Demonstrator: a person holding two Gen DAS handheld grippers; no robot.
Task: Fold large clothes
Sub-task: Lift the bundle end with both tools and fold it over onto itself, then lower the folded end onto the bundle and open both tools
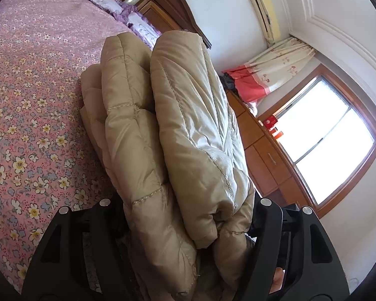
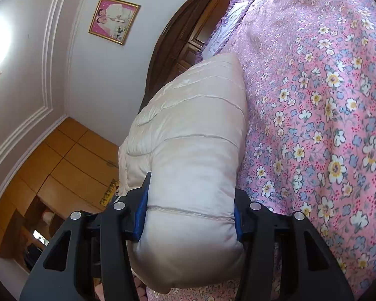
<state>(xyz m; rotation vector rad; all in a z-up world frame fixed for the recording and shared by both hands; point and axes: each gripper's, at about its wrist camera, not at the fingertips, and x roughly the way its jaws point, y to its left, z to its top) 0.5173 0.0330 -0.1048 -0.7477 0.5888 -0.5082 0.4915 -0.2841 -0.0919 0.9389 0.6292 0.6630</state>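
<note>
I have both grippers clamped on the puffy beige quilted down jacket (image 1: 178, 135), folded into a thick bundle filling mid-frame over the pink floral bedspread (image 1: 30, 115). The right gripper (image 2: 188, 213) squeezes one end with its blue pads, the left gripper (image 1: 185, 228) the other, presumably to keep the layers together. The left pads are hidden by fabric.

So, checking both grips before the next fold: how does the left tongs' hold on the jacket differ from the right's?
The left tongs straddle several bunched layers of the padded jacket; the right tongs pinch one smooth roll. Blue pads show on the right, none on the left. Both grip it above the floral bedspread.
</note>
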